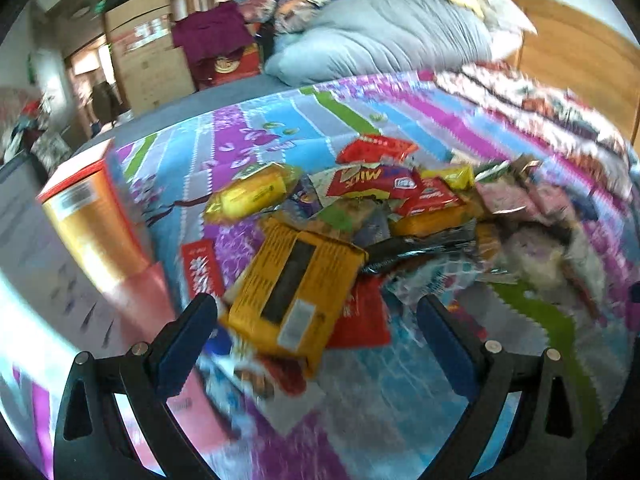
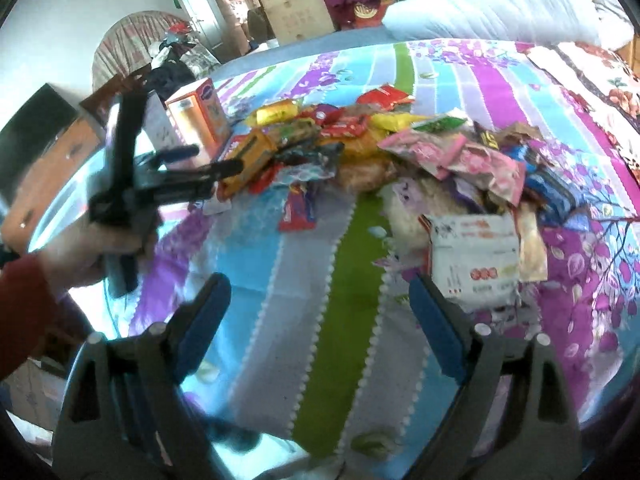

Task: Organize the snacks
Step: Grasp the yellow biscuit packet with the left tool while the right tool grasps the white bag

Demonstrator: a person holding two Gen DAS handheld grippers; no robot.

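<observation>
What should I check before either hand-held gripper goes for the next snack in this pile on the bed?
1. Right hand-held gripper empty and open: ok, only the bedspread shows between its fingers.
2. Left hand-held gripper free: cannot tell; its jaws are spread, but the yellow packet lies between them and the blur hides whether the left pad touches it.
3. Left gripper's target unobstructed: not ok, the yellow packet overlaps a red packet.
4. Right gripper's nearest pick: ok, the white packet lies at the pile's near edge, unheld.
5. Orange box upright beside the pile: ok.
6. Picture sharpness: not ok, both views are blurred.
</observation>
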